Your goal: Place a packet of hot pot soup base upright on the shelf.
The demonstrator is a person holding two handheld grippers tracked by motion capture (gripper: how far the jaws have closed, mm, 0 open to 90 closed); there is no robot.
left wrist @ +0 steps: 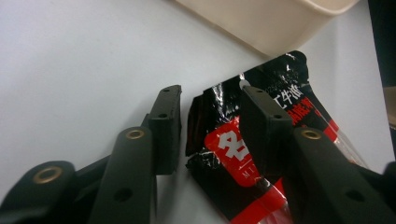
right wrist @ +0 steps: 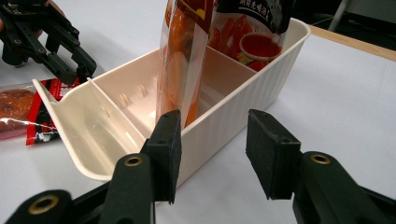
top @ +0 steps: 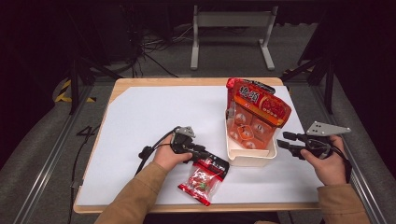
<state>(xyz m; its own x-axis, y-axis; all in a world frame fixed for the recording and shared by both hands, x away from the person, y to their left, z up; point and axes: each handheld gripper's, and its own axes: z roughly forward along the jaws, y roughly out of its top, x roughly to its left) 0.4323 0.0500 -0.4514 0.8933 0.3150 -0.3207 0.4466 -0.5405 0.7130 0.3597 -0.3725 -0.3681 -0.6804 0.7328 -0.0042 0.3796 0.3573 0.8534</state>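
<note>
L gripper (left wrist: 210,126) jaws apart astride red/black snack pack (left wrist: 243,154), print unreadable; R gripper (right wrist: 212,149) jaws apart.

Cream ribbed bin (top: 250,157) with dividers sits on the table; orange-red snack bags (top: 256,109) stand upright inside. Small red-and-black snack packet (top: 203,179) lies flat just beside its near-left corner.

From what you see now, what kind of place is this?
Probably a lab or recording studio, not a home: a table covered in white, metal frame rails beside it, loose cables on grey carpet and dark surroundings.
</note>
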